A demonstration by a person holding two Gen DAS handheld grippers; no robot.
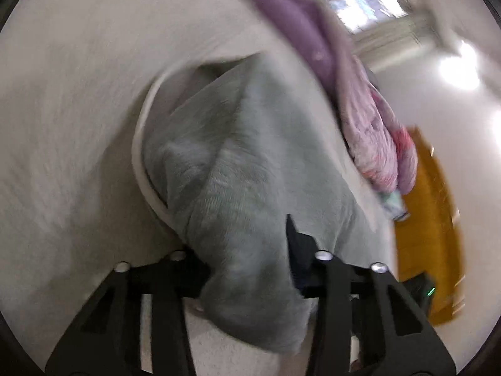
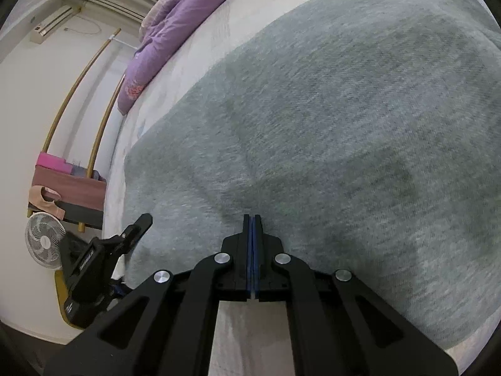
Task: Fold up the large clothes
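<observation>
A large grey knit garment [image 2: 344, 109] lies spread flat over an off-white bed [image 2: 200, 50]. In the left wrist view one part of it is lifted into a bunched fold [image 1: 238, 163]. My left gripper [image 1: 247, 250] is shut on that fold; cloth fills the gap between the fingers and hides the left one. The same gripper [image 2: 141, 222] shows at the garment's left corner in the right wrist view. My right gripper [image 2: 252, 219] is shut, its blue pads pressed together at the garment's near edge, with no cloth visible between them.
A purple quilt [image 2: 175, 25] is heaped along the far side of the bed, pink-patterned at one end [image 1: 382, 153]. Beside the bed stand a white fan [image 2: 43, 239], a wooden rack hung with cloths [image 2: 69, 185] and a yellow wooden piece [image 1: 429, 219].
</observation>
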